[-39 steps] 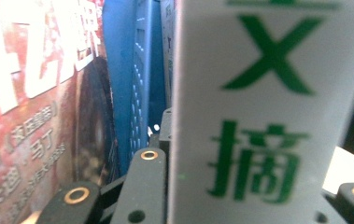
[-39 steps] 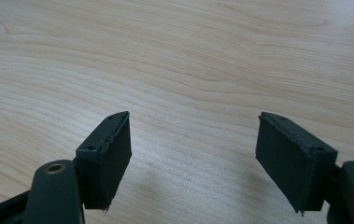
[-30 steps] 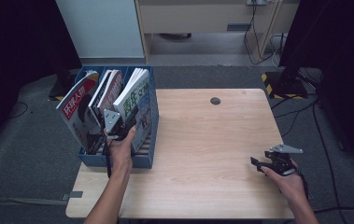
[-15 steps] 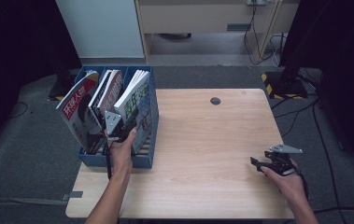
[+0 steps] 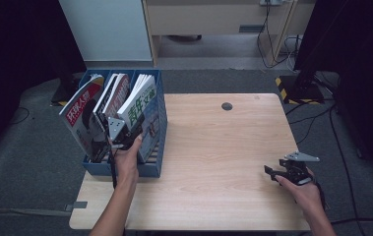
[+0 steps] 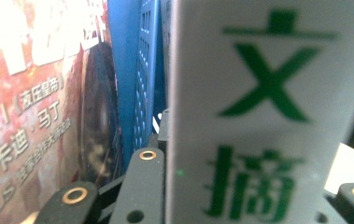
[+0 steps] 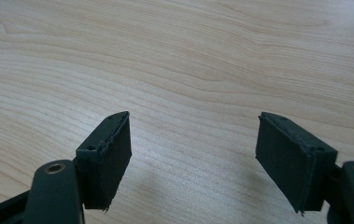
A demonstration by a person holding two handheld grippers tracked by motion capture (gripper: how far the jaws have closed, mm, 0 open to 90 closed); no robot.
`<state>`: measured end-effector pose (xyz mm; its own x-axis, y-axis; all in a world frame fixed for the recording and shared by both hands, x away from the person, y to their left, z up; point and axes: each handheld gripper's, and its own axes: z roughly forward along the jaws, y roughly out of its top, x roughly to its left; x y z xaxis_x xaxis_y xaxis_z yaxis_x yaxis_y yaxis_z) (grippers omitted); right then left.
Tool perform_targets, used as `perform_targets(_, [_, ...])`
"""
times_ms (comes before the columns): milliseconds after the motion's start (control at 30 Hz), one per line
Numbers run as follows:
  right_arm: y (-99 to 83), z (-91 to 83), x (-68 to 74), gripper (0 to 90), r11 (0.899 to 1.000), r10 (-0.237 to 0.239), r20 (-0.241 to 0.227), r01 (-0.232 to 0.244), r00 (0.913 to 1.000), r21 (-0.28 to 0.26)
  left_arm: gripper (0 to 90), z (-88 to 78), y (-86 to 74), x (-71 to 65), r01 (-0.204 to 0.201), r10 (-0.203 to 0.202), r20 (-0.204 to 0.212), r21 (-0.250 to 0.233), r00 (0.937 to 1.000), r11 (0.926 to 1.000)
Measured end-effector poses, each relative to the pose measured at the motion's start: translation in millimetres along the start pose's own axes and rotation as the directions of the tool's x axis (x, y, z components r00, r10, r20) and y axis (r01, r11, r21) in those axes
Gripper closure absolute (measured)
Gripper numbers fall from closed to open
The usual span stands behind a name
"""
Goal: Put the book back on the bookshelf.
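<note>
A white magazine with green characters (image 5: 142, 118) stands tilted in the blue file rack's (image 5: 160, 128) rightmost slot, long axis upward — the left gripper (image 5: 120, 135) clamps its lower edge from the front; the right gripper (image 5: 285, 172) rests open, well apart across the table (image 5: 213, 147).

file rack (image 5: 157, 169): blue, perforated | held magazine (image 5: 143, 110): white cover, green characters | leftmost magazine (image 5: 78, 110): red cover, white lettering | table (image 5: 213, 162): pale wood grain | gripper pads (image 7: 114, 154): black
</note>
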<state>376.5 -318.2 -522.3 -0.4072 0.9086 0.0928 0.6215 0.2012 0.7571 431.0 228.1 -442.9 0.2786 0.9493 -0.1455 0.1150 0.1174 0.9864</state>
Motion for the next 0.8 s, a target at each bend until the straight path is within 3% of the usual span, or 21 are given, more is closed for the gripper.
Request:
perform_targets(333, [0.4, -1.1, -0.1, 26.7, 1.0, 0.005, 0.002, -0.005, 1.0, -0.003, 72.9, -2.3, 1.5, 1.3, 0.0, 0.001, -0.009, 0.023, 1.0, 0.9997])
perform_targets(800, [1.0, -1.8, -1.2, 26.6, 1.0, -0.001, 0.003, 0.001, 1.0, -0.005, 71.9, -3.2, 9.9, 3.0, 0.003, -0.004, 0.015, 0.046, 0.9999, 0.999])
